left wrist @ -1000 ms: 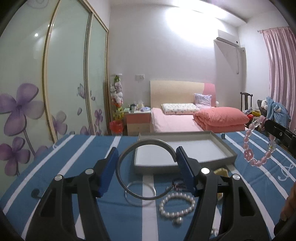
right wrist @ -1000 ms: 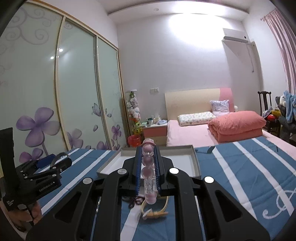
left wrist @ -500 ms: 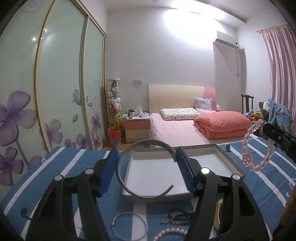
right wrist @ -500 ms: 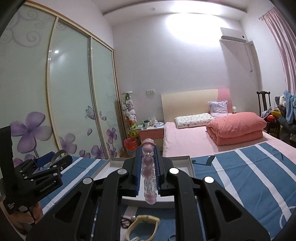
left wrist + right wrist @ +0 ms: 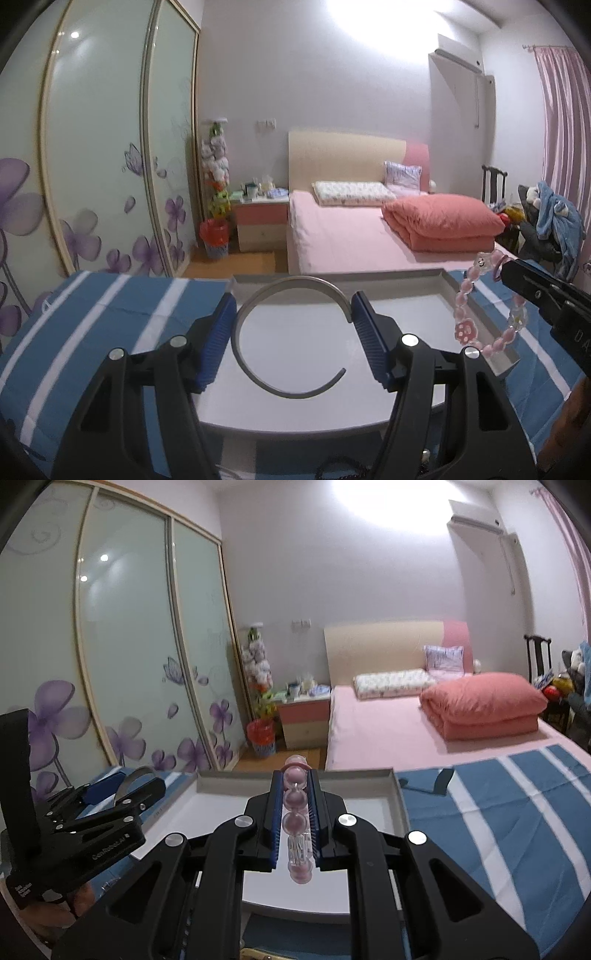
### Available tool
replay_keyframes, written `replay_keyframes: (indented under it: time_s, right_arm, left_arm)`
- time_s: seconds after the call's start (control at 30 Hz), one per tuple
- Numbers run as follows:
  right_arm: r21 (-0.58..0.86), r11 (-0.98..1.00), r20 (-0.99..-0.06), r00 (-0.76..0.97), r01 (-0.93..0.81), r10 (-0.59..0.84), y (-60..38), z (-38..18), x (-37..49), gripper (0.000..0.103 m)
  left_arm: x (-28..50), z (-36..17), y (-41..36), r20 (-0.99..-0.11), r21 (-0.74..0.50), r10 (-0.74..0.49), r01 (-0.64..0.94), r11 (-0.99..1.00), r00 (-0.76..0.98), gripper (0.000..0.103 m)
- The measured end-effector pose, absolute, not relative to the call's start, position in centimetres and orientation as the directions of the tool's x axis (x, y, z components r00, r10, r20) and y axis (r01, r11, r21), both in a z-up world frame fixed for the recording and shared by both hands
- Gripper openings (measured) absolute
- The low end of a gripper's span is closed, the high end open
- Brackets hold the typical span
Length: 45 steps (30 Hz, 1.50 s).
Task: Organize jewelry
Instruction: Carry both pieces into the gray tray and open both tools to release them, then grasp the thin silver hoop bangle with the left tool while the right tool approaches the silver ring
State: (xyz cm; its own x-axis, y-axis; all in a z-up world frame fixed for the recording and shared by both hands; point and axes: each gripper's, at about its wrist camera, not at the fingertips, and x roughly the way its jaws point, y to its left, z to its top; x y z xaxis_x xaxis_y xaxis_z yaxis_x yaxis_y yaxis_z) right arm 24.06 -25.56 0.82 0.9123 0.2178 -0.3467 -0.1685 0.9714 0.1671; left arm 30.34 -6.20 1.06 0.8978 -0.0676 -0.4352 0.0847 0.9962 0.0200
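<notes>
While both tools hang over the grey tray (image 5: 476,286), I see my left claw (image 5: 293,325) clamped on an open silver bangle (image 5: 258,376) spanning its blue pads, above the tray's white floor. My right claw (image 5: 295,805) is pinched nearly closed on a pink bead bracelet (image 5: 295,821), which dangles over the tray's right rim. Beneath lies a blue striped cloth (image 5: 517,812); beyond, a pink bed (image 5: 351,236), nightstand (image 5: 262,225) and flowered wardrobe doors (image 5: 122,657). Nothing blocks the tray.
</notes>
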Motion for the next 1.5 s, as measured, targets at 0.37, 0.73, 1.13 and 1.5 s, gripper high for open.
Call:
replay_keyframes:
  time_s: [0.37, 0.73, 1.13, 1.5]
  right_arm:
    - [0.189, 0.971, -0.473, 0.854, -0.144, 0.219, -25.0, -0.8, 26.9, 0.014]
    - [0.188, 0.974, -0.460, 0.865, -0.128, 0.202, -25.3, -0.6, 27.0, 0.039]
    - [0.204, 0.970, -0.377, 0.904, -0.132, 0.203, -26.7, 3.0, 21.5, 0.039]
    - [0.216, 0.959, -0.464, 0.845, -0.182, 0.265, -25.3, 0.2, 13.7, 0.039]
  left_arm:
    - [32.6, -1.7, -6.3, -0.521, -0.004, -0.100, 0.115, 0.993, 0.848, 0.063]
    - [32.6, -1.6, -6.2, -0.519, -0.015, -0.107, 0.116, 0.993, 0.848, 0.069]
    - [26.6, 3.0, -2.2, -0.436, 0.006, -0.085, 0.097, 0.995, 0.896, 0.070]
    - [17.3, 0.2, 1.0, -0.495, 0.029, -0.109, 0.142, 0.989, 0.862, 0.070]
